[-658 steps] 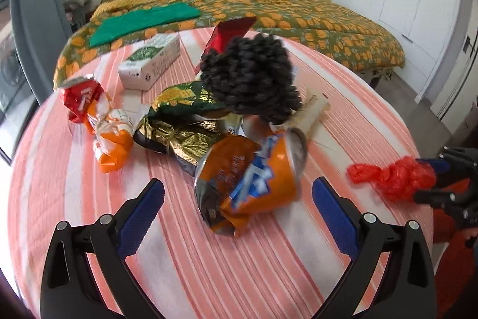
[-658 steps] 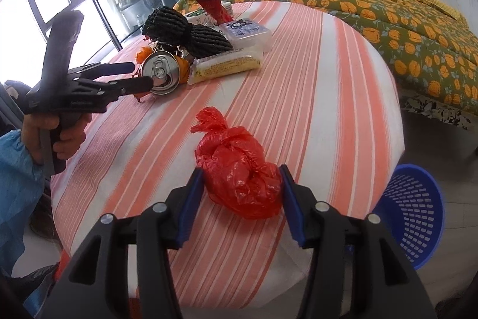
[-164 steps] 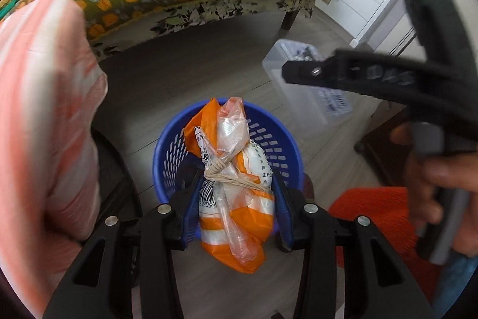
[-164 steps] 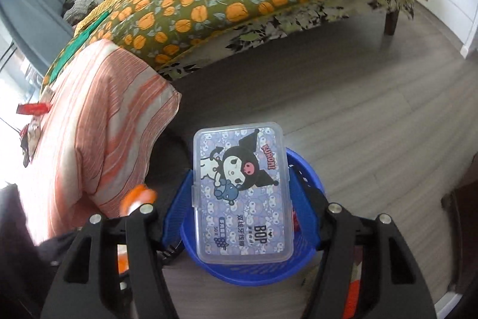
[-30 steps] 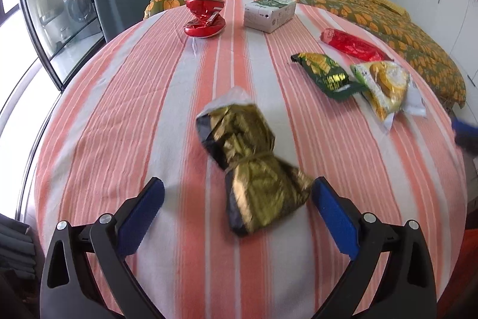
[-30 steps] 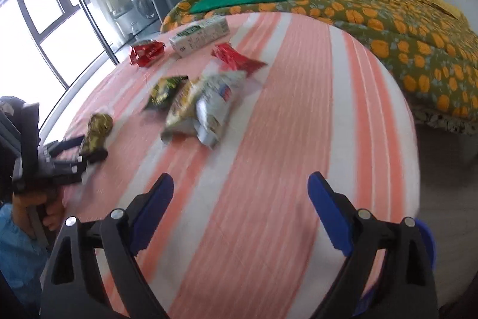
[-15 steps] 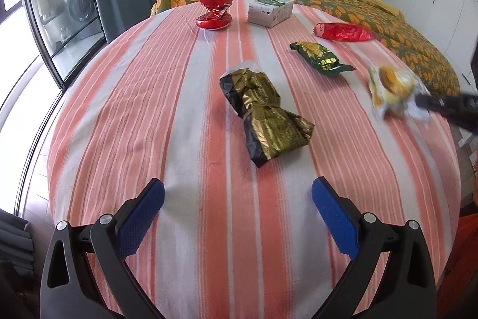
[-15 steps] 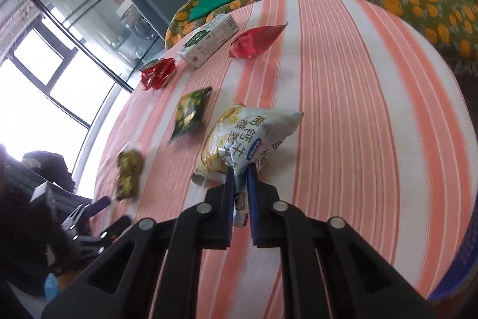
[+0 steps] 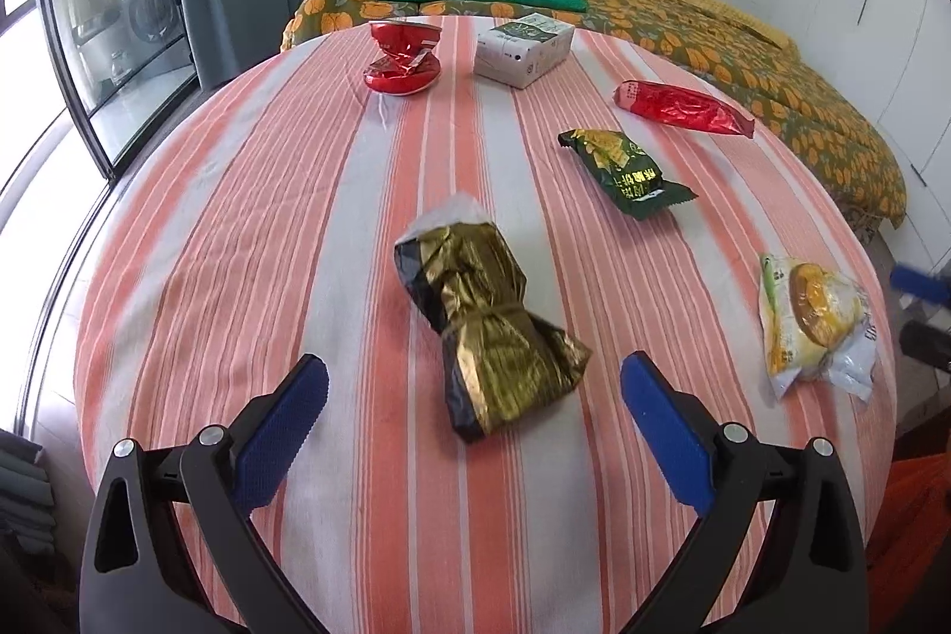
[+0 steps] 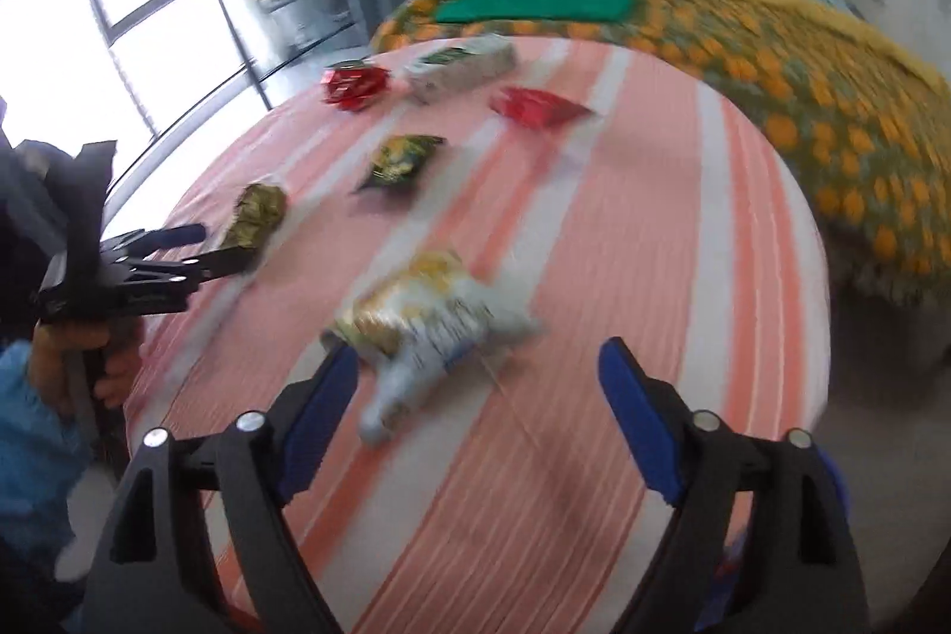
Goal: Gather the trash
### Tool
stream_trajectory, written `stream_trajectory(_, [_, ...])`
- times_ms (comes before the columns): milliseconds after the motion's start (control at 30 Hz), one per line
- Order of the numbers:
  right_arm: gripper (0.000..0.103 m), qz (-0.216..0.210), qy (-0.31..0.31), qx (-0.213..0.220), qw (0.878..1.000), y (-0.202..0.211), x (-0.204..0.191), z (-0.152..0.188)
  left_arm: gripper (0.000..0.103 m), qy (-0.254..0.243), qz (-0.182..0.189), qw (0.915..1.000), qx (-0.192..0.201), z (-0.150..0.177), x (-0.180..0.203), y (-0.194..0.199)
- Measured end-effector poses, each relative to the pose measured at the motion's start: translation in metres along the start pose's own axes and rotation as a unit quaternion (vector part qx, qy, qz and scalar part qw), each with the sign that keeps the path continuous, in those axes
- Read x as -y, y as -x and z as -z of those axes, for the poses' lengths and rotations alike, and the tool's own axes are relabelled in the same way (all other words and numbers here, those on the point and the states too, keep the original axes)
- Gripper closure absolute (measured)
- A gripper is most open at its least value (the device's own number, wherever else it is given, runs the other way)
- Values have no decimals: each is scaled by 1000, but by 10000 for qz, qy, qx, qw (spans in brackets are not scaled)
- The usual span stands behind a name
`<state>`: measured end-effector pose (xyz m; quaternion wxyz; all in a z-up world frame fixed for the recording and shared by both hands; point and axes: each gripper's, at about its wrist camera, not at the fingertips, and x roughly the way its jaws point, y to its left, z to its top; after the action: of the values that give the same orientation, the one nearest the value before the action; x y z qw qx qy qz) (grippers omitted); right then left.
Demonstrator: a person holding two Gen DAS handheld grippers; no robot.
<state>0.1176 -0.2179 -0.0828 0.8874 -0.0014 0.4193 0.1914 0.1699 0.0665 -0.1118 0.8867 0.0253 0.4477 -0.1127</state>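
Striped tablecloth [image 9: 249, 194], your left gripper [image 9: 474, 423] spread wide around gold wrapper [image 9: 484, 322], right gripper [image 10: 478, 411] wide open, empty, near snack bag [image 10: 425, 322].

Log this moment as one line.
left gripper: open, at gold wrapper | right gripper: open, near yellow snack bag | nothing held

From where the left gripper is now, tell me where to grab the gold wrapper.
Probably at its tied waist: the gold wrapper pinches in there and flares at both ends. It lies lengthwise between the open pads of the left gripper, so come straight forward and close across it.
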Motion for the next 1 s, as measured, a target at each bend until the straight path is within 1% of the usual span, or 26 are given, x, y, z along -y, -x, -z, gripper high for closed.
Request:
stream_trajectory(67, [19,-175,515,-202,9983,-13,-12,-21,5,-41,-105,9999,-61,-5,1,-7])
stream_trajectory(133, [18,-374,1008,-683,9919,-39,-27,-37,6,31,-208,9996,-168,-10,-2,-16])
stream_trajectory(167, [18,-356,1188,-951,9877,-54,-31,-41,7,82,-277,9993,-223,-12,-3,-20])
stream_trajectory(200, [19,-314,1273,-1102,9852,-62,-33,-42,8,109,-320,9991,-253,-12,-4,-22])
stream_trajectory(233, [23,-223,1352,-1243,9827,-72,-36,-43,8,124,-336,9990,-267,-13,-4,-23])
stream_trajectory(267, [33,-201,1382,-1361,9808,-78,-36,-43,10,122,-338,9990,-268,-14,-4,-23])
stream_trajectory(300, [44,-258,1371,-1541,9782,-83,-35,-41,14,107,-348,9990,-270,-14,-3,-23])
stream_trajectory(333, [49,-340,1282,-1585,9784,-83,-34,-40,17,85,-345,9990,-279,-14,-2,-23])
stream_trajectory(367, [53,-353,1260,-1567,9789,-81,-34,-38,25,53,-331,9990,-294,-14,-1,-24])
stream_trajectory(400, [59,-327,1279,-1533,9793,-77,-35,-35,34,2,-353,9990,-282,-14,0,-24])
stream_trajectory(433, [62,-298,1246,-1472,9808,-71,-34,-33,40,-66,-353,9991,-226,-15,2,-23])
stream_trajectory(467, [62,-261,1195,-1424,9822,-65,-33,-30,55,-101,-313,9993,-196,-15,4,-22])
stream_trajectory(500, [63,-224,1138,-1356,9839,-59,-32,-26,59,-117,-323,9992,-197,-15,5,-21])
stream_trajectory(600, [64,-325,752,-1055,9910,-37,-24,-15,64,-32,-181,9997,-144,-12,8,-13])
stream_trajectory(667, [64,-428,343,-748,9957,-21,-11,-9,65,-41,-70,9999,-91,-8,15,-5])
stream_trajectory(733, [64,-546,-164,-474,9972,-7,8,1,66,-134,109,9998,-54,-3,30,5])
stream_trajectory(833, [64,-603,-855,-187,9943,14,44,18,66,-337,432,9985,-14,3,62,18])
stream_trajectory(900, [64,-669,-1362,21,9884,34,76,33,66,-474,657,9967,0,6,86,24])
stream_trajectory(967, [64,-693,-1651,148,9837,50,99,47,66,-656,899,9938,14,9,116,30])
stream_trajectory(1000, [64,-640,-1771,207,9819,60,113,56,66,-749,1042,9917,15,10,133,33])
